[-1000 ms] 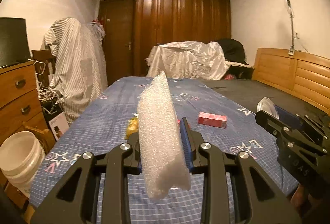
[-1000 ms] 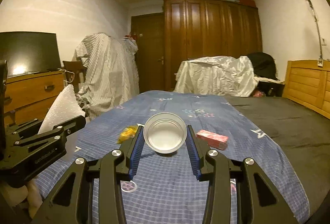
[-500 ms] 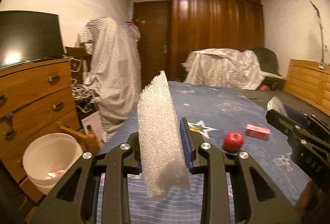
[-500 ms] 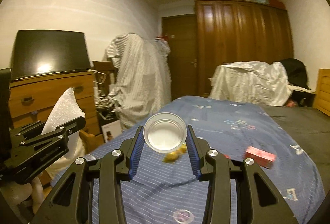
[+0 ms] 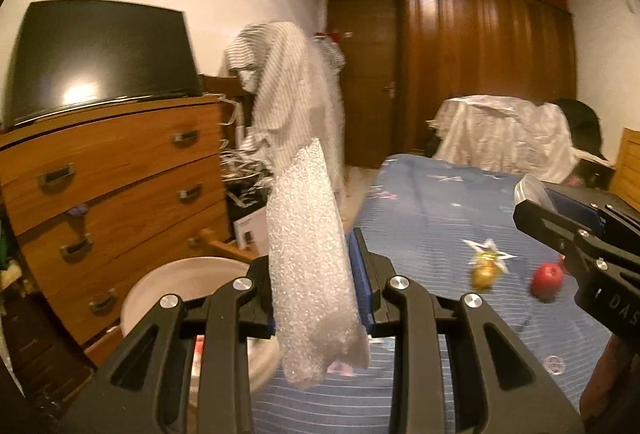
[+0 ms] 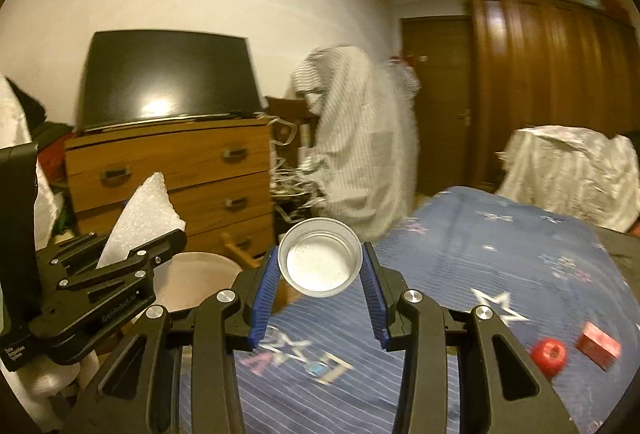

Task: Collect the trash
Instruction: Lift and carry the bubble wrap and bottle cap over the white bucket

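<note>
My left gripper is shut on a white foam sheet that stands upright between its pads. The sheet also shows in the right wrist view. My right gripper is shut on a clear round plastic lid. A white bucket stands on the floor beside the bed, below and left of the left gripper; it also shows in the right wrist view. A red ball, a yellow wrapper and a red box lie on the blue star bedspread.
A wooden dresser with a dark TV on top stands left of the bucket. A striped cloth hangs behind it. A wooden wardrobe and a door fill the far wall.
Both grippers have swung left, away from the bed and towards the dresser. The bucket has come closer and lower in view. Each gripper keeps its hold.
</note>
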`<move>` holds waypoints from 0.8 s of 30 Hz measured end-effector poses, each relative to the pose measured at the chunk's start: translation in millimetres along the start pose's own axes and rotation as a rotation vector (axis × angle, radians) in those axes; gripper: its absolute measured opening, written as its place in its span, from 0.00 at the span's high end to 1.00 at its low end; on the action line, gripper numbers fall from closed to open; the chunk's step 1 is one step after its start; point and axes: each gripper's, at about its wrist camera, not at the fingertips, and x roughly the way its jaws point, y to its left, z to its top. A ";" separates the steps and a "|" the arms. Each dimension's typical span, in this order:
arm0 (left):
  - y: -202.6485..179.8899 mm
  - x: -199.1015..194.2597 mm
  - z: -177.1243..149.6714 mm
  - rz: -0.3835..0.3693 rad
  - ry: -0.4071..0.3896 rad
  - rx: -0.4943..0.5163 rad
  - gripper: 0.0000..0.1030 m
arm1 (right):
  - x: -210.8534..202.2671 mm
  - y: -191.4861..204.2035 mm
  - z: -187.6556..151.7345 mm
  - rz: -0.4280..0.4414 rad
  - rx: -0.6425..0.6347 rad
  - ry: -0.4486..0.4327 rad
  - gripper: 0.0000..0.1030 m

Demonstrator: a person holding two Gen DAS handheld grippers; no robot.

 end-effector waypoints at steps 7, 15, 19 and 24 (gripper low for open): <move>68.6 20.6 3.7 0.085 0.075 -0.017 0.73 | 77.3 69.8 33.8 0.101 -0.064 0.069 0.60; 117.9 58.5 -0.3 0.093 0.221 -0.036 0.73 | 181.6 134.5 48.7 0.225 -0.091 0.246 0.60; 133.1 86.9 -3.2 0.064 0.336 -0.014 0.73 | 233.3 154.4 48.2 0.276 -0.102 0.359 0.60; 156.8 121.0 -14.5 0.009 0.472 -0.030 0.73 | 280.2 164.4 32.6 0.306 -0.114 0.490 0.60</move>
